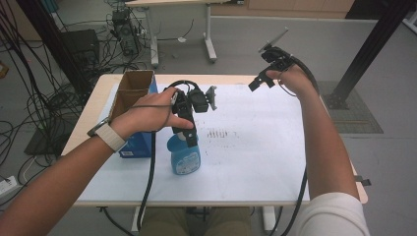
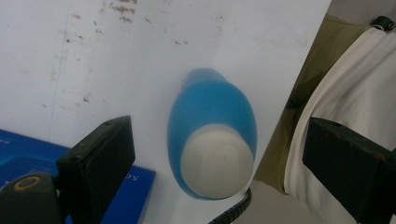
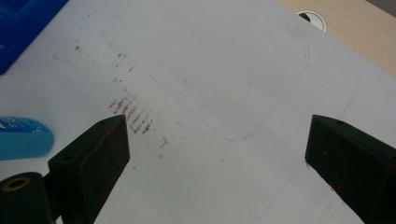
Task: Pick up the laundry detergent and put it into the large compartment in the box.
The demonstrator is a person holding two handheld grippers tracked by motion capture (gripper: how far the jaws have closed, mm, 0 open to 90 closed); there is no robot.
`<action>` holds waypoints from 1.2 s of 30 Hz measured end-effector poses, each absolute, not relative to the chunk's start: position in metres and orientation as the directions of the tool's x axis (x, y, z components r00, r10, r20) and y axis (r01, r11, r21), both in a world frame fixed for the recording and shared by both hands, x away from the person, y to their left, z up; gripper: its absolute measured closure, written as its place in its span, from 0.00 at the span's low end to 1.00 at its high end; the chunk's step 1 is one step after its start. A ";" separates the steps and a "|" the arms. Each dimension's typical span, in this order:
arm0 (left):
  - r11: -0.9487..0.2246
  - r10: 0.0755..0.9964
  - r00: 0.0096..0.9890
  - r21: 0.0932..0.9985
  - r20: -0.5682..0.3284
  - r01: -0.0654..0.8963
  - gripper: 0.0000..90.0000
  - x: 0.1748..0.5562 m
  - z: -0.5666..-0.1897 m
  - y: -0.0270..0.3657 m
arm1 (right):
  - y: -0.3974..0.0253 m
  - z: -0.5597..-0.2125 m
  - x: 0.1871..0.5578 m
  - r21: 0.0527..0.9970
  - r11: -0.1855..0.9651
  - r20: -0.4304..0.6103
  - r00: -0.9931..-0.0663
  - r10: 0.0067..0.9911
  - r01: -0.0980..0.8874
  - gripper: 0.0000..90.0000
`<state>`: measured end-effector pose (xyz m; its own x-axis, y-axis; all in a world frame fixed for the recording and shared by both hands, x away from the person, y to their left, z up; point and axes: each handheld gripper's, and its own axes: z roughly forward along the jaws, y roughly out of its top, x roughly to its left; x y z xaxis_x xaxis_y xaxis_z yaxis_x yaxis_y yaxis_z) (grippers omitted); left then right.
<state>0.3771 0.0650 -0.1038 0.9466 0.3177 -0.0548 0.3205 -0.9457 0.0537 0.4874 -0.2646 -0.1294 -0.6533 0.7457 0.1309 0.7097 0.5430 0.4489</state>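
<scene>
Left gripper [image 2: 212, 158] open above the blue bottle [image 2: 211, 135] — upright just beside the blue box [image 1: 137, 145]; rigid, slick plastic, top-heavy, so grab the narrow neck — right gripper [image 3: 217, 154] open too.

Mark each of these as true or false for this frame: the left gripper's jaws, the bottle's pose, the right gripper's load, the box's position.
1. The left gripper is above the blue spray bottle with its jaws spread apart. True.
2. The blue spray bottle lies flat on its side. False: in the high view it stands upright on the white table sheet.
3. The right gripper is clamped on a cloth. False: its jaws are open with nothing between them.
4. The open cardboard box stands at the table's left side, next to the bottle. True.
</scene>
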 end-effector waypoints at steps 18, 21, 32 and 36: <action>-0.945 0.322 0.946 0.054 -0.045 0.324 0.11 0.374 -0.118 0.067 | -0.264 -0.129 0.486 0.451 0.540 0.125 -0.650 0.750 0.710 0.07; -0.944 0.325 0.945 0.050 -0.042 0.327 0.11 0.374 -0.120 0.066 | -0.263 -0.129 0.486 0.452 0.542 0.124 -0.652 0.748 0.708 0.07; -0.944 0.325 0.945 0.050 -0.040 0.327 0.11 0.372 -0.126 0.066 | -0.263 -0.129 0.486 0.453 0.545 0.121 -0.654 0.746 0.706 0.07; -0.944 0.325 0.945 0.050 -0.035 0.326 0.11 0.372 -0.127 0.066 | -0.262 -0.129 0.486 0.451 0.544 0.122 -0.652 0.748 0.708 0.07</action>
